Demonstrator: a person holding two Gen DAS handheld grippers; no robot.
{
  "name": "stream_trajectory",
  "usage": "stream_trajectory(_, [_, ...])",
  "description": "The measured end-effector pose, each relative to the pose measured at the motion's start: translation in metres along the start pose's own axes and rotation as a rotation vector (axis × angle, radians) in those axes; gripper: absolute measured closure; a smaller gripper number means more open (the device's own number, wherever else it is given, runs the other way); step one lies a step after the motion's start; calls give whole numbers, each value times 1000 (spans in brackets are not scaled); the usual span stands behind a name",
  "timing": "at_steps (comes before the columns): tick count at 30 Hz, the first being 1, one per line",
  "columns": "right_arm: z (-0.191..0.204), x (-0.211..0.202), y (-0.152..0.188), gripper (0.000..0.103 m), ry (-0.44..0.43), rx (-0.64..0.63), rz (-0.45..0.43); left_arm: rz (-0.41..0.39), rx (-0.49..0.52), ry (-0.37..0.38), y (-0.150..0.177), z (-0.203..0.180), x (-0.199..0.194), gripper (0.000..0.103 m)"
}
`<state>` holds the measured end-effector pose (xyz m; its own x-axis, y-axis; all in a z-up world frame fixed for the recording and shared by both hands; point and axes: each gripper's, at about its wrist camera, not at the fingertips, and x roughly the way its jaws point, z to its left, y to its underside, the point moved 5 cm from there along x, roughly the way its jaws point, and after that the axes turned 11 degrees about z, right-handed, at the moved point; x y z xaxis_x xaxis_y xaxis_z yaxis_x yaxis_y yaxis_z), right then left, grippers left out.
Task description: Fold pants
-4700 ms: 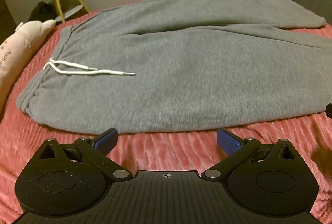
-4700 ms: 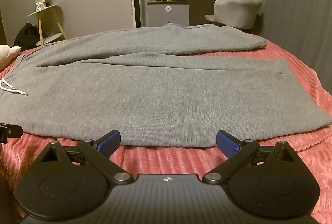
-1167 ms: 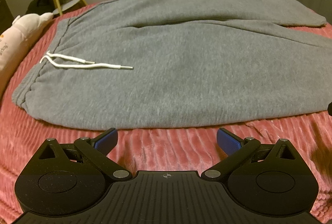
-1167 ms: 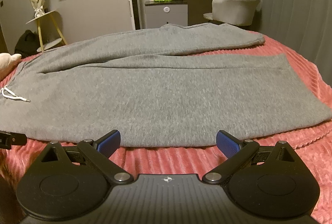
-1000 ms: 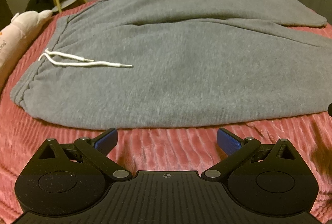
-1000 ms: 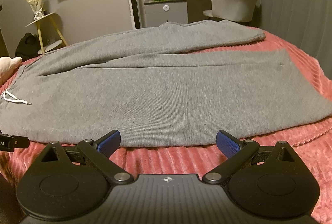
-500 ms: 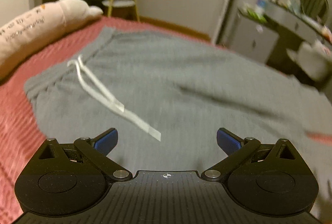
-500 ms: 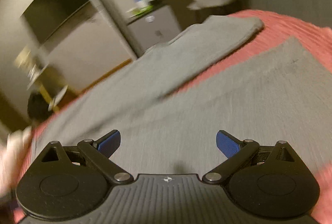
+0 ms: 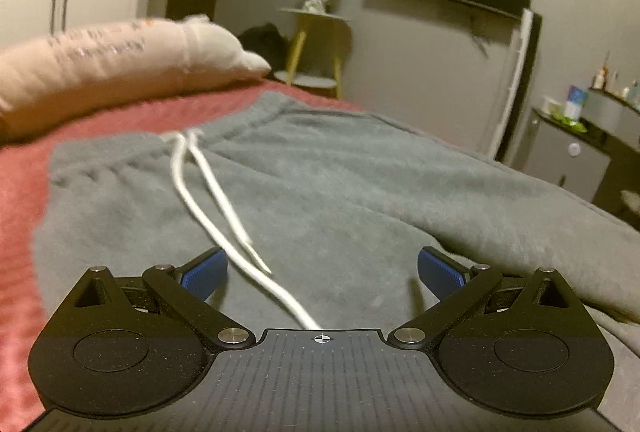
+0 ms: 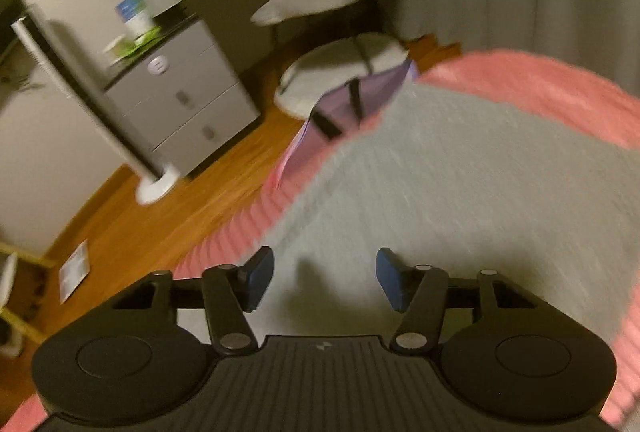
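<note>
No fold yet, as I judge it: the grey pants (image 9: pixel 320 192) lie flat across the bed (image 9: pixel 20 192), filling mid-frame. My left claw (image 9: pixel 322 268) gapes wide over the drawstring (image 9: pixel 208 192); my right claw (image 10: pixel 325 282) hangs half-spread, empty, above a leg end.

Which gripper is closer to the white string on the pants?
Left. The left gripper hangs right over the white drawstring, which runs between its open fingers near the waistband. The right gripper is over a plain part of the gray pants; no string shows there.
</note>
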<state>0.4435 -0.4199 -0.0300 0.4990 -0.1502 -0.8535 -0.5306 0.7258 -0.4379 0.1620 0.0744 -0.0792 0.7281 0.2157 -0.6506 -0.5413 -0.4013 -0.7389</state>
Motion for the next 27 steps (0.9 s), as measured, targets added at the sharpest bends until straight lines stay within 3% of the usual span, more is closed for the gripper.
stream_trajectory(1, [6,8,-7,23,24,5,-7,41,10,11,4,-4,7,0])
stream_trajectory(3, [15,28,-17,20,58,29,-13,49,101,-51,10,-14,16,0])
stream_trajectory(6, [18,50,-21,21,136,27,-19,29,142,-50,15,-20,15,0])
stream_trajectory(8, [16,56,-19,51,217,-10,-47,27,128,-38,15,-17,16,0])
stream_trajectory(9, [11,52,-17,75,257,-5,-77,28,121,-32,14,-16,15,0])
stream_trajectory(10, [6,49,-14,92,233,1,-98,30,117,-28,14,-15,16,0])
stream_trajectory(12, [-8,33,-10,99,114,33,-106,32,109,-23,14,-13,15,0])
stream_trajectory(14, [-21,4,-2,99,27,24,-148,38,107,-16,16,-18,16,0])
stream_trajectory(18, [-76,-102,69,99,-203,18,-298,45,85,-9,14,-15,10,0])
stream_trajectory(20, [-113,-146,119,100,-246,26,-329,51,93,-5,15,-16,2,0])
stream_trajectory(22, [-156,-176,172,103,-241,71,-329,59,99,7,16,-17,-6,0])
stream_trajectory(24, [-195,-188,219,102,-175,109,-318,63,91,22,16,-16,-13,0])
stream_trajectory(27, [-230,-190,245,98,-82,146,-264,81,51,43,16,-13,-19,0])
